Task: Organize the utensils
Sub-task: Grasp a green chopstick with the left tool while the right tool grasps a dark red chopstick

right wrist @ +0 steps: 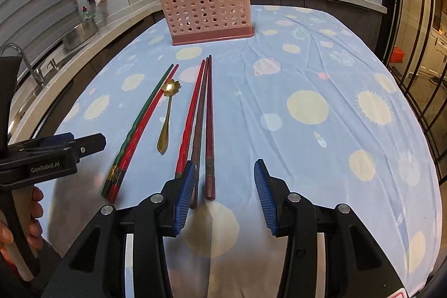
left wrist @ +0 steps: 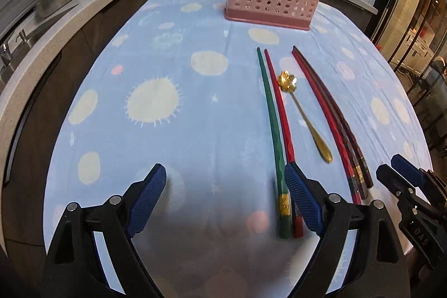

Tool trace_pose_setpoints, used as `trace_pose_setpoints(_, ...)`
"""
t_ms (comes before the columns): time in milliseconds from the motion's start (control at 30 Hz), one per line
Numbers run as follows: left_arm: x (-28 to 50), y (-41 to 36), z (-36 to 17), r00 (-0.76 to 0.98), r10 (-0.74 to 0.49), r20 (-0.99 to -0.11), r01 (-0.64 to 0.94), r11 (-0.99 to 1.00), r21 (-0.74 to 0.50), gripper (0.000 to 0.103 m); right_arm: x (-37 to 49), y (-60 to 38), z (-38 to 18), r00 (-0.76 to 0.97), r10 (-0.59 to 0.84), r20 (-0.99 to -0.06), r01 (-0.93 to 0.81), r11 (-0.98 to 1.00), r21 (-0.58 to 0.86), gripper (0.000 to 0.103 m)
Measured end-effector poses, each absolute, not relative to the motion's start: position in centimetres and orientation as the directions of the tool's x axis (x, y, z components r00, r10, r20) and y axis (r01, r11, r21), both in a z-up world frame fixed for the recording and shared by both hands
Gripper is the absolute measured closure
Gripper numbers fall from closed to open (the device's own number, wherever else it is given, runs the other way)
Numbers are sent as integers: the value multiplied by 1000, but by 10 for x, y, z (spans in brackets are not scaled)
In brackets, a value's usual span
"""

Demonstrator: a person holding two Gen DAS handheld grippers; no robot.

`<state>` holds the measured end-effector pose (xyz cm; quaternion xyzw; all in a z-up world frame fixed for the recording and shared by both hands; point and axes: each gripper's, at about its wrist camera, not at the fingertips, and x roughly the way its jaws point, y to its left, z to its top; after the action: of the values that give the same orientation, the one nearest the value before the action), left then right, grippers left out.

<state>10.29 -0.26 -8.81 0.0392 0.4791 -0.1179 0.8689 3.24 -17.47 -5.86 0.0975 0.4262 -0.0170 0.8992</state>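
Chopsticks point(left wrist: 275, 127) and gold spoon point(left wrist: 304, 116) flat on blue tablecloth point(left wrist: 195, 116) before pink holder point(left wrist: 272, 0), left gripper point(left wrist: 226, 197) jaws wide, empty, green-red pair by its right pad, right gripper point(right wrist: 225, 196) half open, empty, dark chopsticks point(right wrist: 206, 127) ending between its pads

Black tool point(left wrist: 225, 197), ribbed blue pads point(left wrist: 303, 196)

Both wrist views look steeply down, close over the shared tablecloth point(left wrist: 195, 116).
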Motion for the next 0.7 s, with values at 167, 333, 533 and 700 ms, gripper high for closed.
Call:
trace_pose_setpoints(167, 96, -1, -96, 501, -159, -851, 241, 970, -39, 21, 34, -170, -64, 629, 61, -775, 101, 982, 159, 69)
trace_pose_setpoints(333, 91, -7, -100, 491, -169, -854, 269, 962, -36, 21, 38, -168, -69, 624, 59, -779, 97, 983, 153, 75)
trace_pose_setpoints(533, 89, -12, -105, 481, -182, -857, 293, 955, -39, 21, 42, -167, -73, 618, 61, -784, 90, 985, 148, 83)
trace_pose_setpoints(700, 89, -10, -108, 493, -156, -856, 285, 958, -10, 21, 42, -167, -76, 616, 59, -786, 93, 985, 146, 85)
